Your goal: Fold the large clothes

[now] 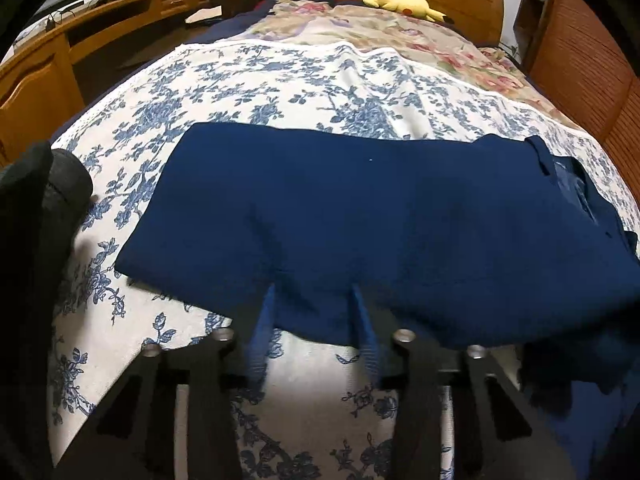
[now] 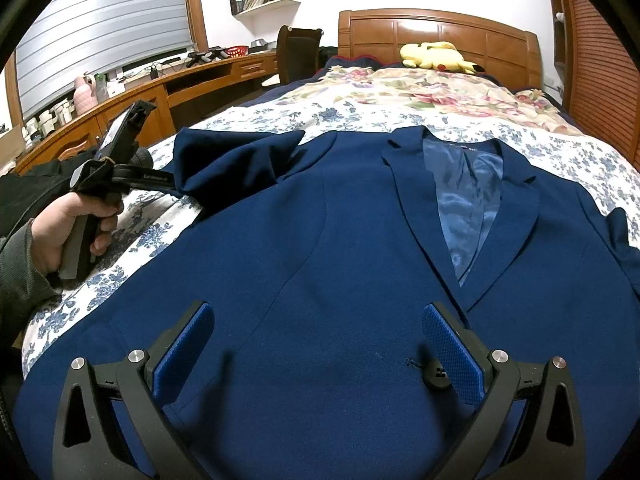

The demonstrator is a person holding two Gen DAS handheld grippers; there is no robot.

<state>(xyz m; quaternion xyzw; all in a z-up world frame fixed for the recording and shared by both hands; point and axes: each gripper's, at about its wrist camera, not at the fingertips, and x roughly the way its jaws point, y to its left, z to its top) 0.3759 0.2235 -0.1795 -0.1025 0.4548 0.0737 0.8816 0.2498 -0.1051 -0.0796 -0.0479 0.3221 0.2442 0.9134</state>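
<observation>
Navy jacket [image 2: 320,248] lies face up on the bed [image 2: 460,128], lapels and shiny lining toward 1 o'clock in the right wrist view, one sleeve [image 2: 240,152] folded in at 10 o'clock. Right gripper [image 2: 316,344] hovers over the lower front, jaws wide open, nothing between them; a black button [image 2: 436,374] sits just beside its right finger. Left gripper [image 1: 316,320], held in a hand [image 2: 72,232] at 9 o'clock, has jaws partly closed at the jacket's near hem in its own blurred view; cannot tell whether the pads pinch cloth. Yellow plush toy [image 2: 440,56] rests by the headboard [image 2: 432,28] at 12 o'clock. Wooden desk [image 2: 132,100] runs along at 10 o'clock.
</observation>
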